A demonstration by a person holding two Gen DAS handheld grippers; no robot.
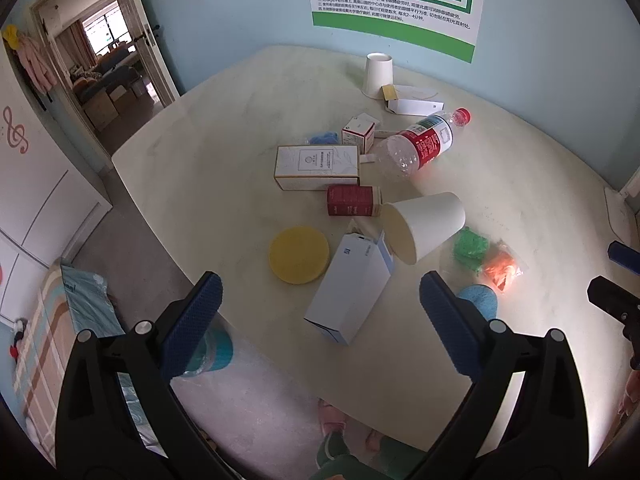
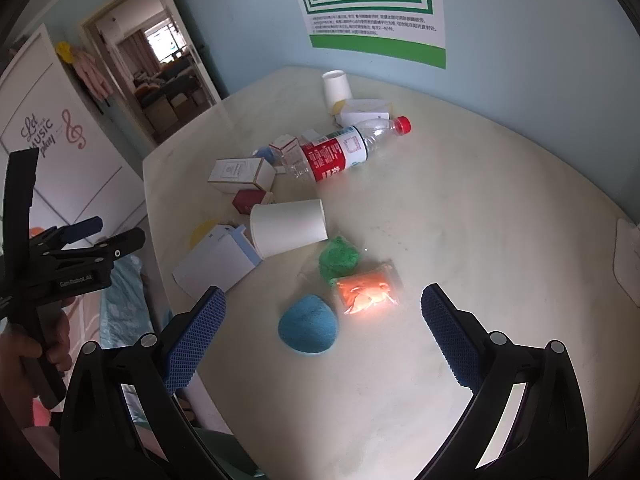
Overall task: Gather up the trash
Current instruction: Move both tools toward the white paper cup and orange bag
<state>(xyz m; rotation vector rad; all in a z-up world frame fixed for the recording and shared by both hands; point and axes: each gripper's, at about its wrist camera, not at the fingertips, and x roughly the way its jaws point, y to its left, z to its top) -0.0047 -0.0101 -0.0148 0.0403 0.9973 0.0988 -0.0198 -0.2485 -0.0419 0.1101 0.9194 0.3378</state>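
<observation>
Trash lies scattered on a cream table (image 1: 208,184). A tipped white paper cup (image 1: 424,224) (image 2: 288,224), a clear plastic bottle with a red label (image 1: 424,142) (image 2: 340,152), a white and blue box (image 1: 352,288) (image 2: 216,260), a yellow round lid (image 1: 298,254), a red box (image 1: 352,200), a cream carton (image 1: 316,166), green (image 2: 338,256), orange (image 2: 366,292) and blue (image 2: 308,330) soft pieces. My left gripper (image 1: 320,312) is open above the white box. My right gripper (image 2: 322,320) is open above the blue piece.
An upright paper cup (image 1: 378,74) and flat cartons (image 1: 416,102) stand at the far side near the wall poster (image 1: 396,0). An open doorway (image 1: 104,68) is at the left. A clear bag with a teal item (image 1: 212,352) hangs by the near table edge.
</observation>
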